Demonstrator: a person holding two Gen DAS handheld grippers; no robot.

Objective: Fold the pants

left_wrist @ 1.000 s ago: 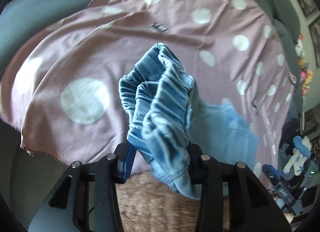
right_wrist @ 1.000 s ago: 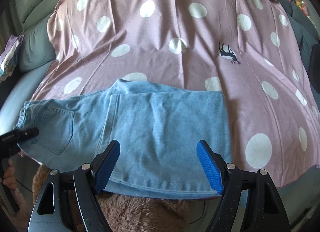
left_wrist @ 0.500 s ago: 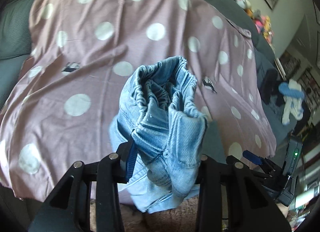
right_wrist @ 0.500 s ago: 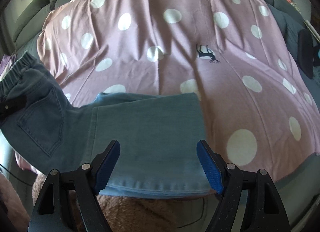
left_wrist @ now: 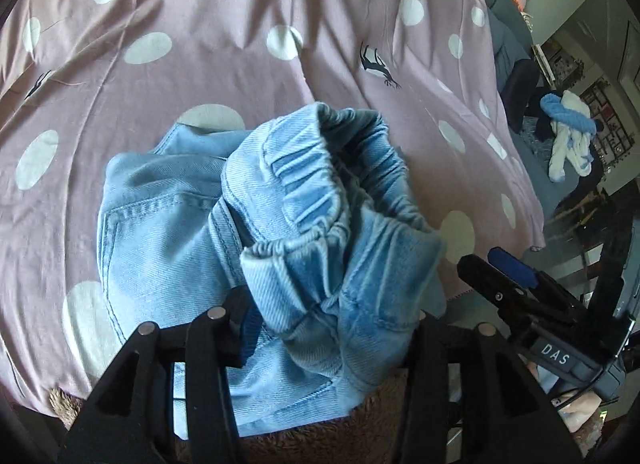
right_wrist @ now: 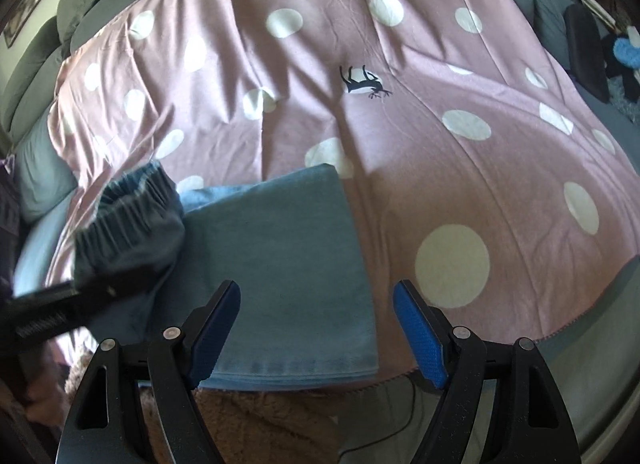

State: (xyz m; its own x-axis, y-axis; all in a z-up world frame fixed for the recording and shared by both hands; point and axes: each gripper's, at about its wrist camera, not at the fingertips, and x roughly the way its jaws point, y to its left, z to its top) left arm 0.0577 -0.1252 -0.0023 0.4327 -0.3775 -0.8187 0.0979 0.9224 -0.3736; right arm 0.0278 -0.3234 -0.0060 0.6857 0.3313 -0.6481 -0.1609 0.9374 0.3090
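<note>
Left wrist view: my left tool [left_wrist: 328,328] has the bunched elastic waistband of the pants [left_wrist: 320,216] between its jaws, which are opening. I judge the waist end has been carried over the legs to make the fold, so the cloth is being let go here. The pants lie on the pink polka-dot blanket [left_wrist: 200,64].

Right wrist view: my right tool [right_wrist: 316,328] stands wide and empty over the folded leg panel, near its hem, probably ready to pin or smooth it. The left tool's arm crosses at the left with the waistband draped over it.
</note>
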